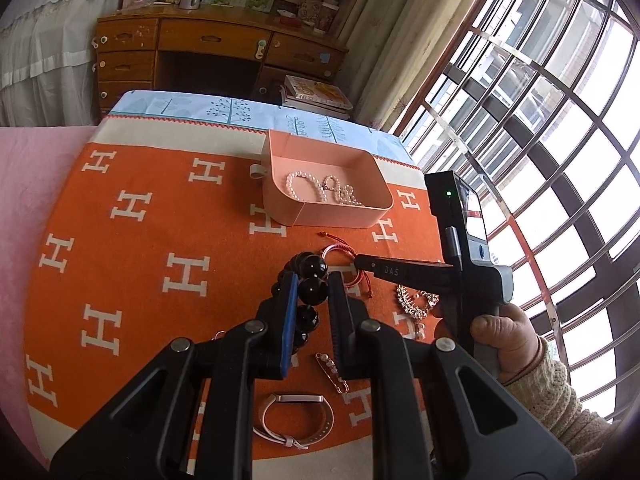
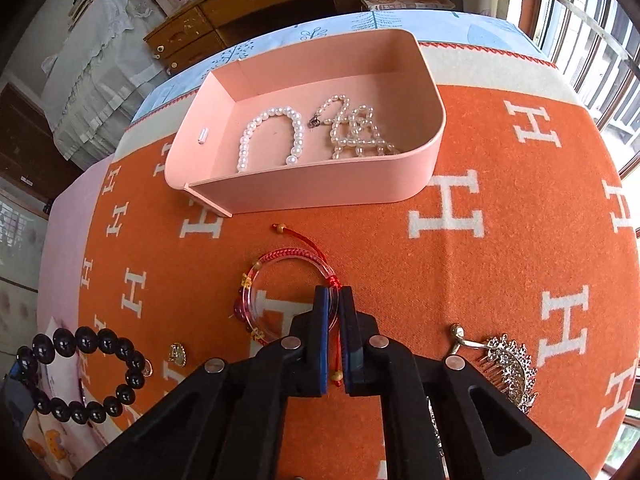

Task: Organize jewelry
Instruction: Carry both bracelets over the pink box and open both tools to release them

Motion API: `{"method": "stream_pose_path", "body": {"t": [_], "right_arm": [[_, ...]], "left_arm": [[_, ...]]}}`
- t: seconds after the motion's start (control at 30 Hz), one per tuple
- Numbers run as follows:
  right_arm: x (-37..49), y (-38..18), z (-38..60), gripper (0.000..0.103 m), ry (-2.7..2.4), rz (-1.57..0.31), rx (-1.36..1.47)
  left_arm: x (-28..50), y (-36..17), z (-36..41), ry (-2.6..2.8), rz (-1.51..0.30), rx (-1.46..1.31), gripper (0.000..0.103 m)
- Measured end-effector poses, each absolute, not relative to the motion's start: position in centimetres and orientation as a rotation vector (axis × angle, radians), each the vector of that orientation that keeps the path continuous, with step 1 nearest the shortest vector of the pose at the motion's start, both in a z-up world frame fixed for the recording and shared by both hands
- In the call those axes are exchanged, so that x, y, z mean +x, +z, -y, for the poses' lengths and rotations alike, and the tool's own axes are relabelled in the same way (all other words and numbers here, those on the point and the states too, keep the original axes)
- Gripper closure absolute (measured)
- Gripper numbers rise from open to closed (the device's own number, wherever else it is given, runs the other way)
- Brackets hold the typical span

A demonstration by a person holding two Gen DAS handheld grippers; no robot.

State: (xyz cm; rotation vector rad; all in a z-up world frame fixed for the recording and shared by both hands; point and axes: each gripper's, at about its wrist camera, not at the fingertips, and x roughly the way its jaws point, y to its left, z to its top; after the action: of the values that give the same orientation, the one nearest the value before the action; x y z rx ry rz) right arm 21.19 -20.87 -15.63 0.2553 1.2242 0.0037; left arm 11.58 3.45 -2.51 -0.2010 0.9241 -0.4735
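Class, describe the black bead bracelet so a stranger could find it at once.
Start at the orange blanket patterned with white H's, then look nearer than the pink box. The black bead bracelet is in the left gripper. Unlike the slim red bracelet beside it, its beads are large, glossy and dark.

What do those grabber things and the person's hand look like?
Each gripper is black plastic with silver round bolts and two flat fingers padded in blue: left gripper, right gripper. The right one carries white letters "DAS", a tiny green light and a grey handle. The hand holding it wears a cream knitted sleeve.
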Motion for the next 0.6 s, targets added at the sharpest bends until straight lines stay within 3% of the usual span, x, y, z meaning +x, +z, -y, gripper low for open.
{"method": "stream_pose_path", "body": {"t": [0.23,0.6], "right_arm": [[19.7,-12.8,21.2,0.099,0.052,-1.170,0.310],[19.7,-2.3,23.2,0.099,0.058,-0.955,0.326]], "left_arm": [[11.8,-1.1,-3.3,-0.458,-0.893,-0.177,0.091],[16.7,5.4,0.7,-0.458,-0.766,-0.094,0.091]]}}
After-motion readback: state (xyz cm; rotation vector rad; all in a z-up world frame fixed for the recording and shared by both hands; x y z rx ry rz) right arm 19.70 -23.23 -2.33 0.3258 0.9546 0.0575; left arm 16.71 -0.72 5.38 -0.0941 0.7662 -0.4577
